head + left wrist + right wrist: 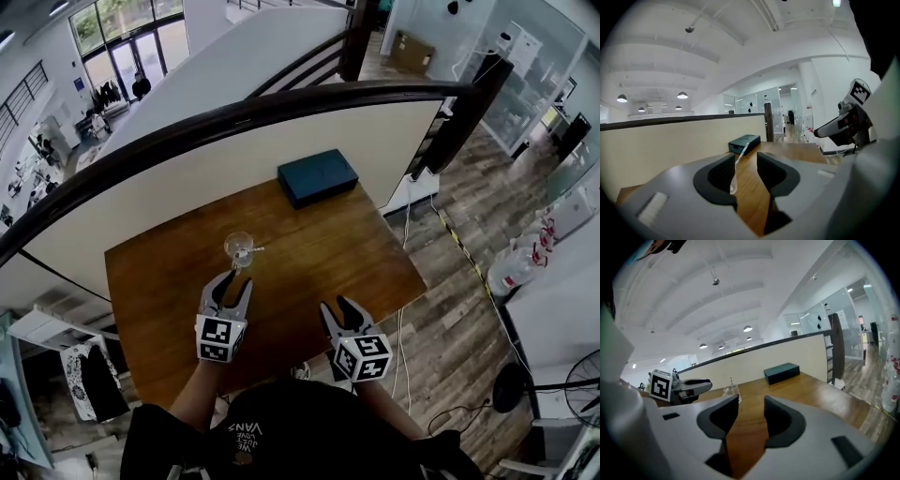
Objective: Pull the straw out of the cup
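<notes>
A clear glass cup [237, 246] stands on the wooden table [309, 258], and a white straw [253, 250] leans out of it to the right. My left gripper [234, 281] is open just short of the cup, its jaws pointing at it. In the left gripper view the straw [742, 152] and the cup's edge [734, 180] show in the gap of the left gripper [746, 165]. My right gripper [335, 306] is open over bare table, to the right of the cup. In the right gripper view, past my right gripper [751, 411], I see the cup [731, 391] and the left gripper [696, 386].
A dark teal box [317, 176] lies at the table's far edge, against a cream half wall [187, 197] with a dark rail. The table's right edge [412, 281] drops to a wood floor with cables. The box [782, 372] also shows beyond the cup.
</notes>
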`<state>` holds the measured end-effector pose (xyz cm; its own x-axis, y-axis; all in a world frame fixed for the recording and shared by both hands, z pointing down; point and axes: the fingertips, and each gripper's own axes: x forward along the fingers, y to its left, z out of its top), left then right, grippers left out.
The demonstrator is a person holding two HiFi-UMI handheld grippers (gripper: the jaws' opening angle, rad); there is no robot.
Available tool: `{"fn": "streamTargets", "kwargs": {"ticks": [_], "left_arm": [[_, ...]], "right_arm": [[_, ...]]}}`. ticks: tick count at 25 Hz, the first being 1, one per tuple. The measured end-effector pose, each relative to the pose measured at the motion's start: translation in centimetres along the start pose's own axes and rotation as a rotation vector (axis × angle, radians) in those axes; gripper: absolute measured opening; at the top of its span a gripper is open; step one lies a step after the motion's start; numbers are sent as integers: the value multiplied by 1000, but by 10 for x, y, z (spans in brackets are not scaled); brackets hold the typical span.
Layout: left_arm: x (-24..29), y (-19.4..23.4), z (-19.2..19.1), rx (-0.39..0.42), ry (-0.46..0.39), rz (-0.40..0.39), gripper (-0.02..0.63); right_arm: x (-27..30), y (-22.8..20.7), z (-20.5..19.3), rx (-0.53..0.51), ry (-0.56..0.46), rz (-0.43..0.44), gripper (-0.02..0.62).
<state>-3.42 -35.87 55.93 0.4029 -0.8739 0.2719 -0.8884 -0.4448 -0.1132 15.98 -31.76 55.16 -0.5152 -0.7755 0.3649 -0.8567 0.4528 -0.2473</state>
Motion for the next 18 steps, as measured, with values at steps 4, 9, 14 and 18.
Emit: {"fn": "streamTargets", "kwargs": {"ticks": [4, 9, 14, 18], "left_arm": [[19, 1, -11, 33, 51, 11, 132], [37, 4, -23, 70, 113, 21, 132], [51, 6, -29, 95, 150, 40, 132], [63, 9, -35, 113, 168, 43, 138]], "right_arm": [[9, -7, 1, -17, 19, 37, 150], [18, -11, 0, -32, 42, 83, 150], [21, -14, -1, -38, 58, 113, 150], [21, -19, -4, -37, 61, 118, 150]]}}
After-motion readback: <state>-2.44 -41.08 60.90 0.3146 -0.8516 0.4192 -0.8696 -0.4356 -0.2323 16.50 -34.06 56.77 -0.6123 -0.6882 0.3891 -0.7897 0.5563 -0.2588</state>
